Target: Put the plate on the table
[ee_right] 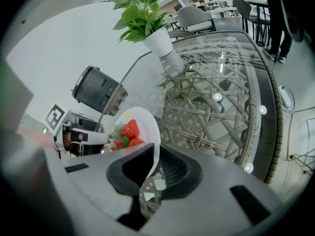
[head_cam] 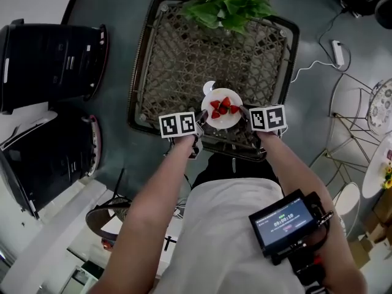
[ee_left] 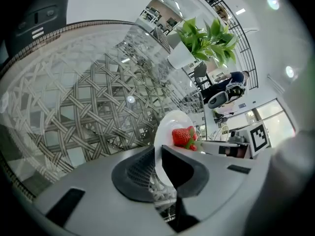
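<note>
Left gripper (ee_left: 158, 167) is clamped on the left rim of the plate (head_cam: 220, 121), which is held level over the near edge of the glass-topped wicker table (head_cam: 153, 72) with strawberries (head_cam: 224, 106) on it. Can't tell if it's touching the glass yet. Right gripper (ee_right: 153, 168) pinches the opposite rim. I'd lower both sides evenly, hold it flat so the berries don't roll, then release both together

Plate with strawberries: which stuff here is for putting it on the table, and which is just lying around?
For the job: plate, strawberries, table, left hand-held gripper and right hand-held gripper, both clamped on the plate's rim.

Just lying about: plant, black bins, power strip.
</note>
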The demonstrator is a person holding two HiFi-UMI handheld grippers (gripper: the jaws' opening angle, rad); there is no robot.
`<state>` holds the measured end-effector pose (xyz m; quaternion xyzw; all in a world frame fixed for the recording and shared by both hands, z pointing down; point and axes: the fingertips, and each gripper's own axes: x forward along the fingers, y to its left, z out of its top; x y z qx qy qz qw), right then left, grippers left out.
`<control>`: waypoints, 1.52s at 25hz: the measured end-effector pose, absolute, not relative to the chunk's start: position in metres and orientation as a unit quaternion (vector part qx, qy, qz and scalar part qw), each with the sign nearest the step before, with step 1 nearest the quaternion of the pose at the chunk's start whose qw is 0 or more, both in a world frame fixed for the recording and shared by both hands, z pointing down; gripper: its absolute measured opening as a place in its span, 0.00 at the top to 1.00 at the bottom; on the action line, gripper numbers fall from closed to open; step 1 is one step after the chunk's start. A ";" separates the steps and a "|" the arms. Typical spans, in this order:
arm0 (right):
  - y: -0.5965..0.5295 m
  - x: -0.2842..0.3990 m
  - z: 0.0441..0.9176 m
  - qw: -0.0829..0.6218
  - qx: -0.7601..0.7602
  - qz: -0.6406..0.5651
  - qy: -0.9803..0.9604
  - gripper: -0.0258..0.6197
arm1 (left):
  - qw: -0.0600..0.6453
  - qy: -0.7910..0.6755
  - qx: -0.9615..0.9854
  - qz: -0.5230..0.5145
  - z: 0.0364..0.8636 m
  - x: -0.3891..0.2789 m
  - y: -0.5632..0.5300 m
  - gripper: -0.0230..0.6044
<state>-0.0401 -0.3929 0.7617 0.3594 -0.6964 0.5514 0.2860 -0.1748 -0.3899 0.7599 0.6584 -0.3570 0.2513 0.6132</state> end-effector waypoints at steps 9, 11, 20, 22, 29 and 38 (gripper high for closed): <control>-0.397 -0.039 0.767 0.330 0.357 0.518 -0.704 0.93 | 0.608 -0.383 0.635 0.283 0.771 -0.173 -0.388 0.91; -0.398 -0.040 0.768 0.341 0.354 0.506 -0.709 0.92 | 0.605 -0.384 0.636 0.287 0.773 -0.175 -0.388 0.91; -0.404 -0.041 0.766 0.369 0.357 0.463 -0.723 0.92 | 0.576 -0.378 0.670 0.276 0.767 -0.179 -0.389 0.87; -0.404 -0.042 0.765 0.378 0.359 0.451 -0.725 0.92 | 0.570 -0.386 0.674 0.268 0.764 -0.183 -0.390 0.85; -0.406 -0.042 0.754 0.368 0.377 0.419 -0.739 0.92 | 0.555 -0.401 0.682 0.257 0.754 -0.197 -0.387 0.85; -0.391 -0.027 0.703 0.349 0.420 0.385 -0.744 0.92 | 0.545 -0.379 0.714 0.223 0.725 -0.207 -0.359 0.85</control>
